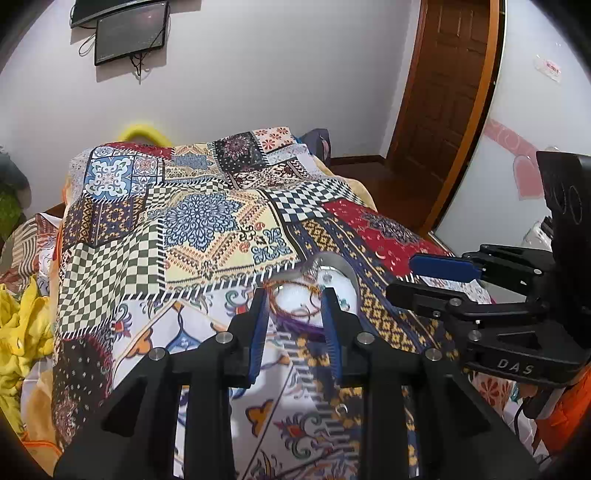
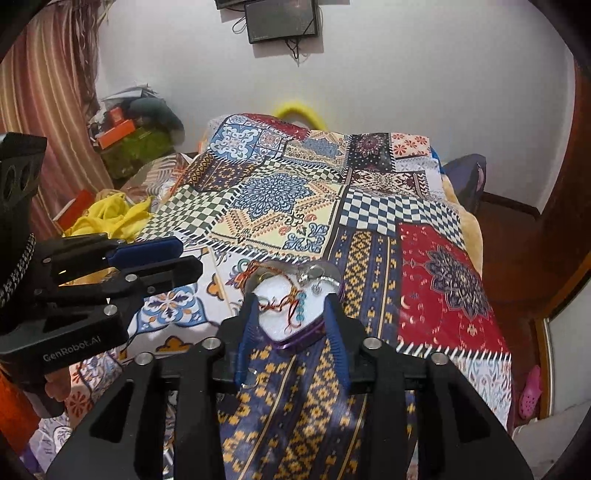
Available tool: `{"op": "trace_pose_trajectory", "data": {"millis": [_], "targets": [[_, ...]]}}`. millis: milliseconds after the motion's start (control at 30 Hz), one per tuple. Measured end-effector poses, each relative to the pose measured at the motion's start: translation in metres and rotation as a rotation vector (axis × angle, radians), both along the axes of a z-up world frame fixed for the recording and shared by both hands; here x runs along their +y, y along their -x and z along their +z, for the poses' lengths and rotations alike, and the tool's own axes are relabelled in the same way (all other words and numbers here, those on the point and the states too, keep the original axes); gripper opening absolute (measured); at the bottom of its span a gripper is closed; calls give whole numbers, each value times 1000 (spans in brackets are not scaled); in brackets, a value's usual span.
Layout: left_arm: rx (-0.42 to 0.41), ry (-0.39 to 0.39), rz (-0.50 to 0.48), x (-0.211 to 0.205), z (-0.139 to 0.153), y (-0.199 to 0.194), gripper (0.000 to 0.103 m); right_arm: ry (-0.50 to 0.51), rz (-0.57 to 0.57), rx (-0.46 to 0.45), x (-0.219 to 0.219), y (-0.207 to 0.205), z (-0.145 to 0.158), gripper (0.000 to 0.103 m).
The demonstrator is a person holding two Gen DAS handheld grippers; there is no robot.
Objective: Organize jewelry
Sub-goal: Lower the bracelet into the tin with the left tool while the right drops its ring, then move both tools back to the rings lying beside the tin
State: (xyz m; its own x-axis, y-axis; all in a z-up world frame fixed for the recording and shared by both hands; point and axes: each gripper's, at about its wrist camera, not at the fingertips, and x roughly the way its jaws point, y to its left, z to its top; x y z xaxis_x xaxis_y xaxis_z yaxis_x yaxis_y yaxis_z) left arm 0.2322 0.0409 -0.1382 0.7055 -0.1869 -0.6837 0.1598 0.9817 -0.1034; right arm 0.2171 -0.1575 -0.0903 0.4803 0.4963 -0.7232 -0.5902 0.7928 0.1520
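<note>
Right there on the patchwork bedspread (image 2: 288,206) sits a heart-shaped jewelry box (image 2: 295,314), its lid tipped up at the back and its white lining showing. A red-and-orange thread bracelet (image 2: 284,301) lies across the lining, some turquoise beads (image 2: 300,308) beside it, and a couple of silvery pieces (image 2: 317,286) rest near the upper edge. The right gripper (image 2: 291,325) hangs just before the box, fingers spread moderately with the box showing between them, gripping nothing I can see. The left gripper (image 1: 295,314) points at the same box from the other side, likewise parted and empty. A dark monitor (image 1: 129,33) is mounted on the wall.
</note>
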Motion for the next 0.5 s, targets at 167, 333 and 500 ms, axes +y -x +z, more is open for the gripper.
{"op": "trace_pose_trajectory", "data": {"millis": [167, 333, 500], "targets": [[34, -25, -23, -6, -10, 13, 31, -5, -12, 33, -10, 11, -9, 37], [106, -19, -52, -16, -36, 22, 31, -2, -31, 73, -16, 18, -21, 37], [190, 13, -76, -24, -66, 28, 31, 5, -39, 105, -21, 25, -31, 37]]}}
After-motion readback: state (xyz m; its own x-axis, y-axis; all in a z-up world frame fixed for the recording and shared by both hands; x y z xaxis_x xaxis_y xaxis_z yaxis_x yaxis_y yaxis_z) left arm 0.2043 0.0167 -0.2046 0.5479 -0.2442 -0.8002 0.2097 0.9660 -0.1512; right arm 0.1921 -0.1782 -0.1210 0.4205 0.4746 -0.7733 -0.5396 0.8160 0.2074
